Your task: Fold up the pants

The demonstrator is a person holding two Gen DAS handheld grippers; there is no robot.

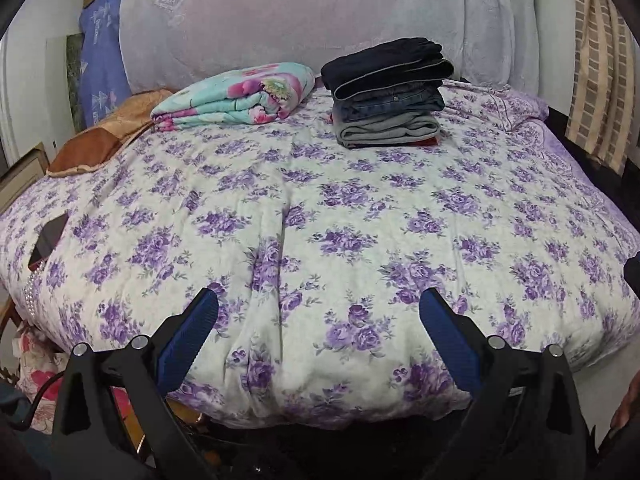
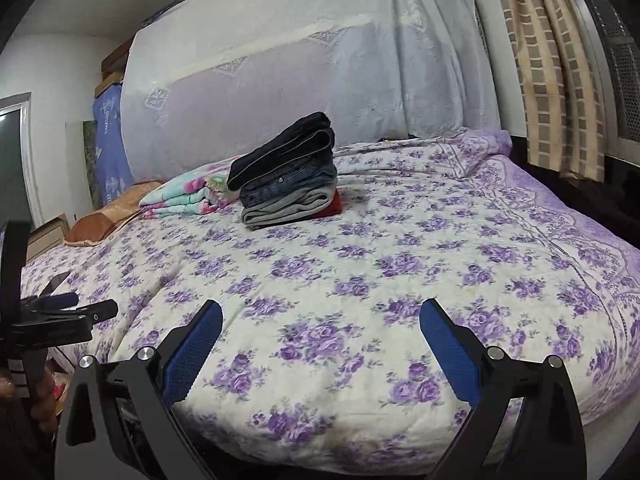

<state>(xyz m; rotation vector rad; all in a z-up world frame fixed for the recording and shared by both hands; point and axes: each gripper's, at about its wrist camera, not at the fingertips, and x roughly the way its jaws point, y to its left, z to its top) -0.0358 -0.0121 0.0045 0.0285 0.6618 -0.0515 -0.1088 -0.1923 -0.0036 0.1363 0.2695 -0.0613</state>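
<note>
A stack of folded pants (image 1: pixel 387 92) sits at the far side of the bed, dark pair on top, blue jeans and a grey pair below, something red at the bottom. It also shows in the right wrist view (image 2: pixel 287 178). My left gripper (image 1: pixel 319 304) is open and empty over the near edge of the floral bedspread (image 1: pixel 320 220). My right gripper (image 2: pixel 321 314) is open and empty, also over the near edge. The left gripper shows at the left edge of the right wrist view (image 2: pixel 66 310).
A folded turquoise floral blanket (image 1: pixel 236 96) lies left of the stack. An orange-brown pillow (image 1: pixel 108 134) lies at the far left. A dark phone (image 1: pixel 50 238) lies on the bed's left edge. A covered headboard (image 1: pixel 320 16) stands behind. Checked curtains (image 2: pixel 556 80) hang at the right.
</note>
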